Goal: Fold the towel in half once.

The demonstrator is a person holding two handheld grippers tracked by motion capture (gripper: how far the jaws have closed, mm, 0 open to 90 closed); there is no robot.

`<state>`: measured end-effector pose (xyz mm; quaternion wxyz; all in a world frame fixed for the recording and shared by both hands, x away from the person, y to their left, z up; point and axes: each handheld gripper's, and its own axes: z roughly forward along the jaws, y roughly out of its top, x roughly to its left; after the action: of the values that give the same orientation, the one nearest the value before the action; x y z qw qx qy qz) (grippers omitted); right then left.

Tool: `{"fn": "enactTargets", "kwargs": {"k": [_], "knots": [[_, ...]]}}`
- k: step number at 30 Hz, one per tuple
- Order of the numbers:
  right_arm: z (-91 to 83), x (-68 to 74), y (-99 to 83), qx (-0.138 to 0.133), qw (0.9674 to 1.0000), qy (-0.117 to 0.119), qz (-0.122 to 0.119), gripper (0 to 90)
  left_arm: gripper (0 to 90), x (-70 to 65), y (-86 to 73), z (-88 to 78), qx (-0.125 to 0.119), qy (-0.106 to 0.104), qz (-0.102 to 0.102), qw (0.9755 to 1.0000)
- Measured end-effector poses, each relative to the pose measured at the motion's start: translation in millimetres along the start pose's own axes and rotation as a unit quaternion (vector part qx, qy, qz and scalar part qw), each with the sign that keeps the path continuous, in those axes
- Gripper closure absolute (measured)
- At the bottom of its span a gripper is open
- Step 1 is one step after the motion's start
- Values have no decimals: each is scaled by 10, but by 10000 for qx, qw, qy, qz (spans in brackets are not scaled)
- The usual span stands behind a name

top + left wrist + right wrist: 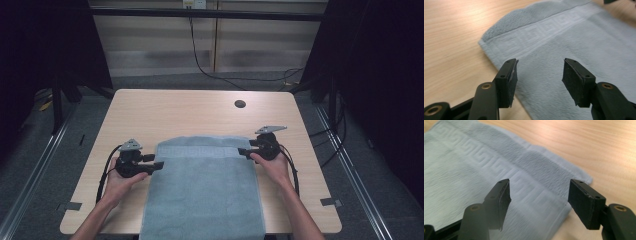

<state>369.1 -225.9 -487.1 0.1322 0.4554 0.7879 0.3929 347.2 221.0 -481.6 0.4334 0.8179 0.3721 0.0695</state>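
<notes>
Pale blue towel [202, 192] flat on wooden worktop [165, 112], near-centre, near end hanging over near edge; far end folded over, patterned band [200, 150] across fold. Left claw [159, 165] at towel's left edge, near fold, spread; in left gripper view one pad [509, 82] above edge, other [574, 82] above cloth, nothing pinched. Right claw [242, 151] at towel's right edge, beside band, spread, empty; pads [501, 202] hover above corner of fold. Round hole [240, 104] in worktop far right.

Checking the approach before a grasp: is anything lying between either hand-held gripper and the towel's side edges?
Nothing visible. The left hand-held gripper and right hand-held gripper stand open right at the towel, with bare table around.
</notes>
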Motion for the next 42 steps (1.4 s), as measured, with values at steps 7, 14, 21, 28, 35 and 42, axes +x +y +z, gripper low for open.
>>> {"fn": "enactTargets", "kwargs": {"k": [7, 14, 21, 28, 35, 42], "knots": [[285, -127, 89, 194, 9996, -194, -109, 336, 419, 107, 82, 90, -43, 79, -67, 9999], [326, -74, -7, 153, 9990, -336, -271, 324, 390, 287, 221, 223, -171, 244, -253, 9992], [279, -29, -22, 168, 9991, -196, -334, 702, 356, 449, 263, 403, -37, 339, -258, 9991], [288, -30, -34, 121, 9998, 29, -186, 826, 361, 451, 226, 571, 63, 299, -182, 9994], [288, 6, -48, 72, 9998, -63, -178, 823, 737, 390, 246, 627, 95, 235, -13, 9997], [289, 69, -53, 85, 9999, 62, -121, 829, 786, 335, 209, 520, 48, 6, -35, 10000]]}}
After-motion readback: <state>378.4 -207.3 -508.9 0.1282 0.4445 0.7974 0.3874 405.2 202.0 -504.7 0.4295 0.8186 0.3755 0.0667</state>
